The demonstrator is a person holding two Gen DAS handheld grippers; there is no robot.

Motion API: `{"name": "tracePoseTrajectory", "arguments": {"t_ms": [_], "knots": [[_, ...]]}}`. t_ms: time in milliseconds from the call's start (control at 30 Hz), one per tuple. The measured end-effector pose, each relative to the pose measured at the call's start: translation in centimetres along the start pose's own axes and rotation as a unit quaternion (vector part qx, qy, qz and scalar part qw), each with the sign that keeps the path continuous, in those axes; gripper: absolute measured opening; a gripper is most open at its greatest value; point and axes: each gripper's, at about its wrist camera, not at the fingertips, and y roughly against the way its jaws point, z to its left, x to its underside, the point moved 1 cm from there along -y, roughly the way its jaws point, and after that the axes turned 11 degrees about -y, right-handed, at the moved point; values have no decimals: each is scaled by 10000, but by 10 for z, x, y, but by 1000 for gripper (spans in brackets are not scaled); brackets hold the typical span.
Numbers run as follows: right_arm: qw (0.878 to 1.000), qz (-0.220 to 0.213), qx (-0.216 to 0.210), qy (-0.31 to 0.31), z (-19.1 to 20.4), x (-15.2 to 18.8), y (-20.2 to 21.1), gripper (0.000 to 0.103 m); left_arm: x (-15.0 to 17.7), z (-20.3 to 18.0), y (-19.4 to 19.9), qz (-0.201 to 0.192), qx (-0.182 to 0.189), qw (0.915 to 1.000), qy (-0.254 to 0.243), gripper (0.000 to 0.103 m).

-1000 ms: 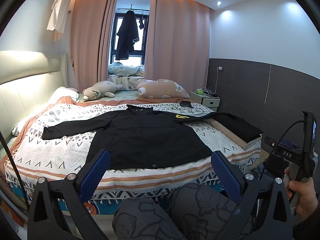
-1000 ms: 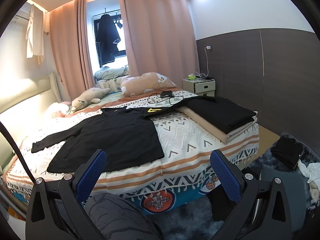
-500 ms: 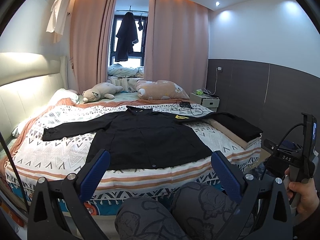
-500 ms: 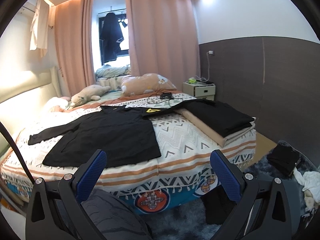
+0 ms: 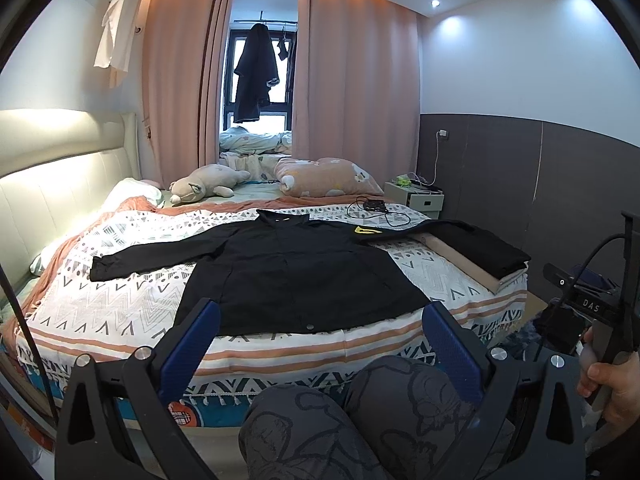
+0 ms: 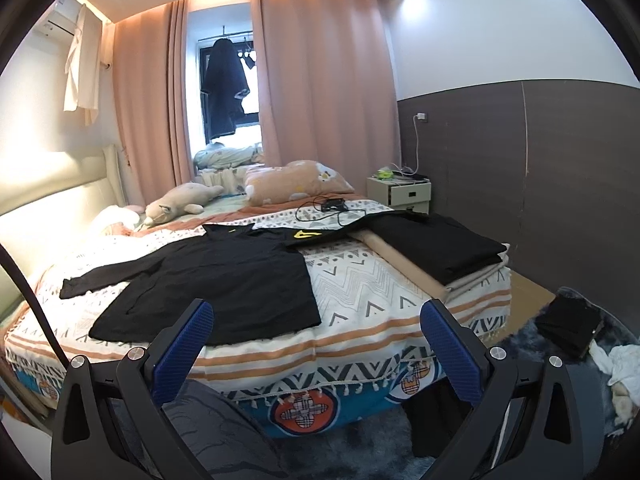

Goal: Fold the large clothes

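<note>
While both wide-open, empty grippers drift slightly before the spread black long-sleeved jacket, folding hasn't begun.

- A black jacket lies flat, front up, across the patterned bedspread in the middle of the frame, one sleeve stretched toward the left.
- Its other sleeve, with a yellow emblem, reaches right toward a folded black garment on beige cloth.
- The left gripper sits at the bottom, blue fingers spread wide, holding nothing.
- Patterned grey knees fill the bottom centre.
- At the right edge a hand grips the other tool's handle.
</note>
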Motion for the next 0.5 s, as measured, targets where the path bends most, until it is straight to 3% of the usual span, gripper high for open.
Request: {"name": "tracePoseTrajectory", "arguments": {"t_ms": [267,500], "knots": [[9999,-84,-111,11,-7,1,9,103,0,-4,10,-68,-112,9999,-41,103],[9996,-63,-255,41,-8,6,14,103,2,-5,14,-75,12,10000,6,103]]}}
